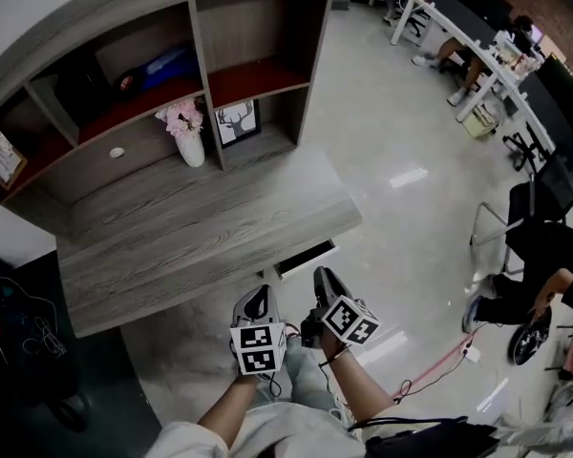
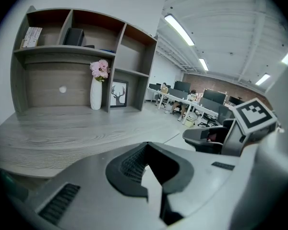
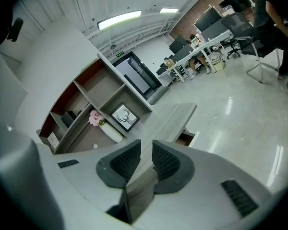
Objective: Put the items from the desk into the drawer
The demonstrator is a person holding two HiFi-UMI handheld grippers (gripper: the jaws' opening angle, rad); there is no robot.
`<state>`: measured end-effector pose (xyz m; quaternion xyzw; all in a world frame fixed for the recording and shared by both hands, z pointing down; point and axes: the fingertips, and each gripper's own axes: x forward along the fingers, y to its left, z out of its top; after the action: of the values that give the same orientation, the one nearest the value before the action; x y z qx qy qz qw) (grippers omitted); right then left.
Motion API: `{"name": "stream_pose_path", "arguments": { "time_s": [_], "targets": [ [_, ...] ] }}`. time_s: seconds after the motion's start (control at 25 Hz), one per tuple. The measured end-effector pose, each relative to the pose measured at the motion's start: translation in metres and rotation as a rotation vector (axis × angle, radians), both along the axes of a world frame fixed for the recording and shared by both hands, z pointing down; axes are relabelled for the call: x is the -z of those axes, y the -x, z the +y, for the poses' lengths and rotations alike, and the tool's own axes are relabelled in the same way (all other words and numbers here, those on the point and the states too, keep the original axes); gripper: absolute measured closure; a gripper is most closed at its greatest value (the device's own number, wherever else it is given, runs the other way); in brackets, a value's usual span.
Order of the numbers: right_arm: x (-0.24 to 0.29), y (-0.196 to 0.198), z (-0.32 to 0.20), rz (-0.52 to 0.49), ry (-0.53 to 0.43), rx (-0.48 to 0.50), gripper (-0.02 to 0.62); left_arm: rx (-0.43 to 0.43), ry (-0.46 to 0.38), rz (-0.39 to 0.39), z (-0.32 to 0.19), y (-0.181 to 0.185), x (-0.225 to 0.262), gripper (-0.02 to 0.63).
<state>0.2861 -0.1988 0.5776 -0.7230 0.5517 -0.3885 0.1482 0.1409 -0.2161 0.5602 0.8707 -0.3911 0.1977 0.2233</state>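
The grey wooden desk [image 1: 201, 229] has a shelf hutch at its back. A white vase of pink flowers [image 1: 189, 143] [image 2: 96, 94] and a framed deer picture [image 1: 237, 122] [image 2: 118, 94] [image 3: 124, 117] stand in the hutch. The drawer [image 1: 306, 258] [image 3: 187, 138] under the desk's right end is pulled out a little. Both grippers hang in front of the desk, near my body. My left gripper [image 1: 258, 300] [image 2: 146, 150] has its pads meeting at the tips and holds nothing. My right gripper [image 1: 325, 281] [image 3: 143, 150] shows a narrow gap between its pads, with nothing in it.
Books and dark items sit on the upper shelves [image 1: 158, 68]. Black gear and cables [image 1: 24, 337] lie left of the desk. A seated person [image 1: 540, 275] and a chair are at the right. Long office desks with people [image 1: 477, 36] run along the far right. A red cable [image 1: 439, 363] crosses the floor.
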Motion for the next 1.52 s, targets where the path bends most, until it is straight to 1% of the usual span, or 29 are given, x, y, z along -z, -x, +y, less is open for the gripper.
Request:
{"name": "stream_pose_path", "arguments": {
  "time_s": [0.36, 0.56, 0.76, 0.96, 1.12, 1.52],
  "targets": [
    [0.034, 0.044, 0.012, 0.103, 0.009, 0.131, 0.557, -0.009, -0.028, 0.029, 0.02, 0.021, 0.034, 0.607],
    [0.05, 0.068, 0.013, 0.138, -0.004, 0.192, 0.561, -0.018, -0.038, 0.053, 0.03, 0.027, 0.046, 0.607],
    [0.07, 0.083, 0.012, 0.186, -0.033, 0.24, 0.566, -0.025, -0.068, 0.077, 0.03, 0.031, 0.064, 0.607],
    [0.075, 0.09, 0.014, 0.224, -0.039, 0.281, 0.569, -0.009, -0.105, 0.099, 0.02, 0.036, 0.078, 0.607],
    [0.085, 0.088, 0.008, 0.276, -0.054, 0.305, 0.579, 0.008, -0.132, 0.127, 0.008, 0.033, 0.088, 0.607],
    [0.09, 0.085, 0.011, 0.299, -0.061, 0.3, 0.589, -0.017, -0.113, 0.11, 0.014, 0.025, 0.084, 0.607]
  ]
}}
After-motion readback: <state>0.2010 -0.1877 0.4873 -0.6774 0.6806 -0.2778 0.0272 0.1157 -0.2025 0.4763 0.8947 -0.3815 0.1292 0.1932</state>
